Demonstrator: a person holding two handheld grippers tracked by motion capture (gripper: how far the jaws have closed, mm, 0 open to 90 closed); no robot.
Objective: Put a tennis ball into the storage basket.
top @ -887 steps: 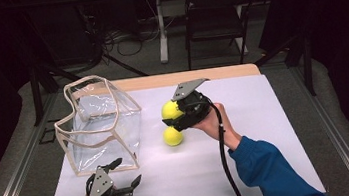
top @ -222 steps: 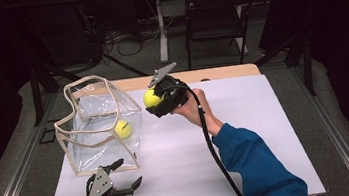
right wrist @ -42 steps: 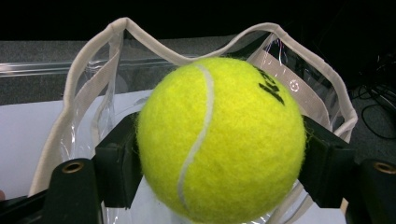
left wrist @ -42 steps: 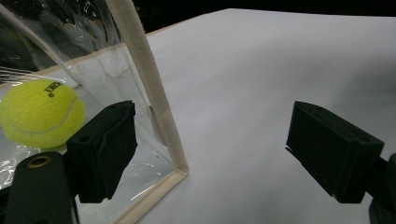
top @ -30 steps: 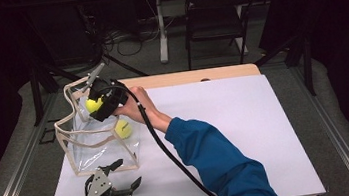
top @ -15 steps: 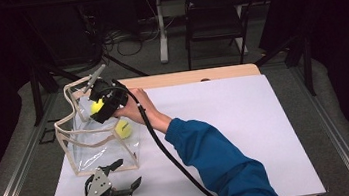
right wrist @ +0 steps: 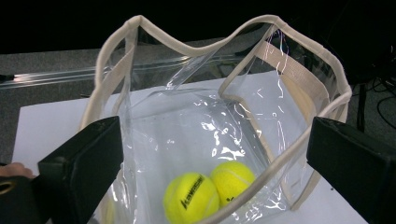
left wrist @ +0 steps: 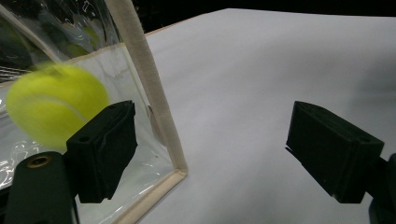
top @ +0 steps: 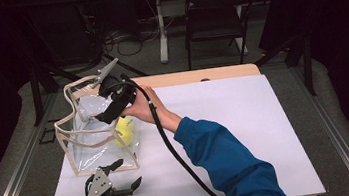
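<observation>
Right gripper (top: 106, 114) held over the mouth of the clear bag (top: 74, 135), jaws pointing down into it. Its jaws have just been opening and now stand wide with nothing between them. In the right gripper view two tennis balls lie side by side on the bag floor, directly below and ahead of the jaws: the printed ball (right wrist: 191, 198) nearer, the second ball (right wrist: 232, 178) touching it on the far side.

Left gripper (top: 116, 193) rests near the table's front-left corner, just in front of the bag's near wall, jaws apart and empty. Through the clear wall its camera catches a blurred tennis ball (left wrist: 53, 105) close behind one jaw.

Key relation: both balls are inside the bag, beneath the right gripper; the bag's beige rim (right wrist: 299, 44) rings the jaws on all sides, so a withdrawal probably has to go straight up and back toward the table's centre to avoid snagging the rim. The right hand is the nearer one to the opening; the left sits lower, outside the wall.

Surface: white table cover (top: 245, 119), bag toward its left edge. Room dark, a chair (top: 213, 22) and floor cables beyond the far edge
</observation>
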